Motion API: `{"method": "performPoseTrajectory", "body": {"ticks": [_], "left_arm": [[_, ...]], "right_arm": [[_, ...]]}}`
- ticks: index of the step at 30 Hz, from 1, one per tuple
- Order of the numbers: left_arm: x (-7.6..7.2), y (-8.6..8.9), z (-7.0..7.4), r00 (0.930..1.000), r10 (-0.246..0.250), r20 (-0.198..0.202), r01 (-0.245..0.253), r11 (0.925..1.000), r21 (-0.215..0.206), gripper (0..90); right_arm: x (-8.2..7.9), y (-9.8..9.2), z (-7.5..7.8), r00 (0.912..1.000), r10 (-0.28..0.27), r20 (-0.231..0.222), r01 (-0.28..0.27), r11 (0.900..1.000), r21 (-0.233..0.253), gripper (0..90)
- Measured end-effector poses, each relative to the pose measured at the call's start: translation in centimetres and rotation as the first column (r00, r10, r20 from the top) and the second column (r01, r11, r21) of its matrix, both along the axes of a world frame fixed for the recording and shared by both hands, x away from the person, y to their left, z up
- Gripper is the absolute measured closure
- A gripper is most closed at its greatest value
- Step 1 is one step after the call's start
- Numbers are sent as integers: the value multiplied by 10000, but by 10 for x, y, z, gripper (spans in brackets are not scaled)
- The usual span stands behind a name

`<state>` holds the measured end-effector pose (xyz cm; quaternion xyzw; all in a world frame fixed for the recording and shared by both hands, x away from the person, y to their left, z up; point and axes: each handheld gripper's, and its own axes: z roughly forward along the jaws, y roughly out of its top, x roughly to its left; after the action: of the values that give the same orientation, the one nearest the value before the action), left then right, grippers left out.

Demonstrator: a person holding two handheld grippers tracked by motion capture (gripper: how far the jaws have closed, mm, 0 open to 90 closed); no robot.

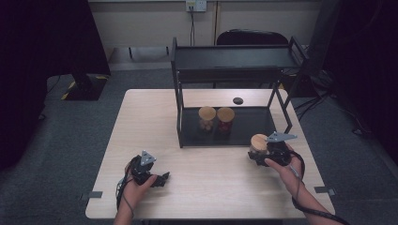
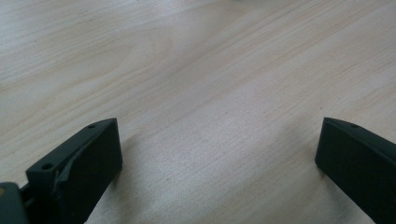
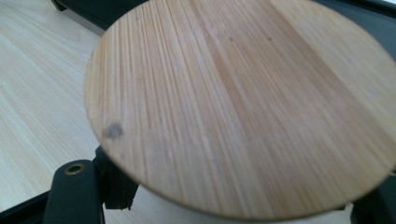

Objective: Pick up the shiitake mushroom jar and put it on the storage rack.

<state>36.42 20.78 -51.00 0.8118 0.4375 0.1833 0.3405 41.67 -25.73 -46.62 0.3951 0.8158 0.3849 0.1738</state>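
Two jars with bamboo lids, one [image 1: 207, 117] with pale contents and one [image 1: 225, 118] with red contents, already stand side by side on the lower shelf of the black rack [image 1: 225, 61], and a third jar [image 1: 258, 143] is still outside it, so I judge the work is more than half done. This third jar stands just in front of the rack's right front corner, between the fingers of the right gripper [image 1: 256, 152]. In the right gripper view its round bamboo lid [image 3: 243, 102] is very near, above the fingers [image 3: 74, 186], which sit at each side of the white body under the lid; they seem to pinch the jar, though the contact itself is hidden by the lid. I cannot tell if the jar is lifted or rests on the table [image 1: 197, 187]. The left gripper [image 1: 159, 178] lies low on the wood, well apart from the jars, with its fingers [image 2: 88, 163] spread wide and only bare table between them. What is left, as I judge, is to carry the third jar onto the shelf beside the other two.
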Motion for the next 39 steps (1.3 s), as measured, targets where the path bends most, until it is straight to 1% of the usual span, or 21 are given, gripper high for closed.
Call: {"method": "performPoseTrajectory", "body": {"ticks": [17, 39], "left_arm": [[0, 0, 0, 10000, 1, 0, -1, 10000, 1, 2], [0, 0, 0, 10000, -1, 4, 1, 10000, -4, 2]], "right_arm": [[16, 7, 6, 9999, -48, -99, 49, 10000, 47, 258], [37, 10, 11, 9998, -138, -120, 137, 9998, -116, 258]]}}
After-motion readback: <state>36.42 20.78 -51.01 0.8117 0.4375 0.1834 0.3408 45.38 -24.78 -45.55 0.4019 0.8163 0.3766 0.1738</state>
